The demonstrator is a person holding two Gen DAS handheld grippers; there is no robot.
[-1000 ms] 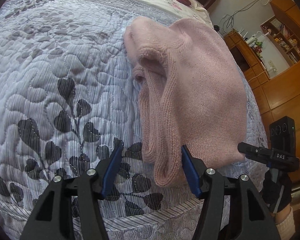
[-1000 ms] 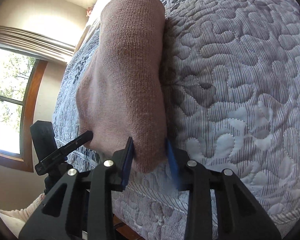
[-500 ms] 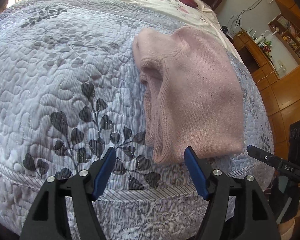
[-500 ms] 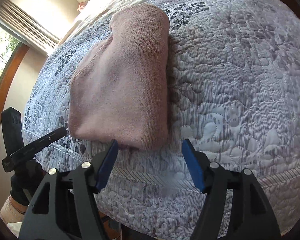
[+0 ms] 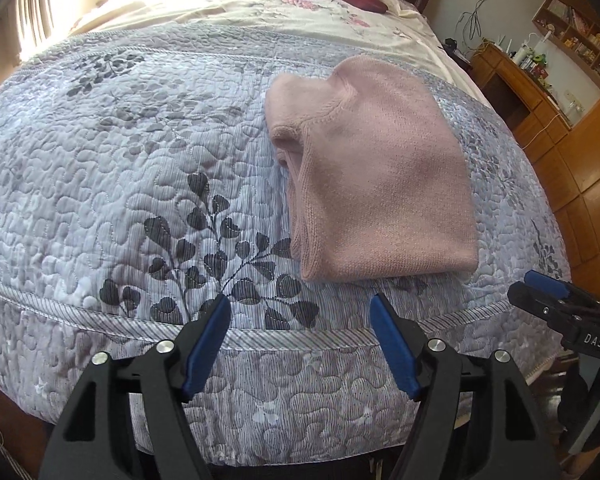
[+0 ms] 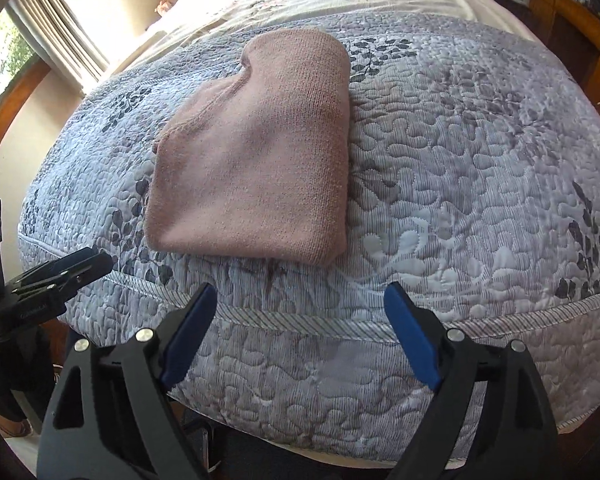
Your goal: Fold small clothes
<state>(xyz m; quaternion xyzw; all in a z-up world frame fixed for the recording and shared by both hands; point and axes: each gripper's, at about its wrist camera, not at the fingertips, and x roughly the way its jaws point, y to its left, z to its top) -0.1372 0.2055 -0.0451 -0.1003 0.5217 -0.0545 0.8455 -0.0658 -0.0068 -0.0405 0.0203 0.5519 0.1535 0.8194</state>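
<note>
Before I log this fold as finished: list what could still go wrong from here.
1. The pink knit garment lies close to the quilt's front edge; a nudge could slide it off the bed.
2. Its left side shows loose, bulging layers, so the fold may spring open.
3. Both the left gripper and the right gripper are open just in front of it; moving forward could snag the hem.

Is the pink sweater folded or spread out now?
Folded. The pink sweater lies as a compact bundle on the quilt, layered edges visible.
</note>
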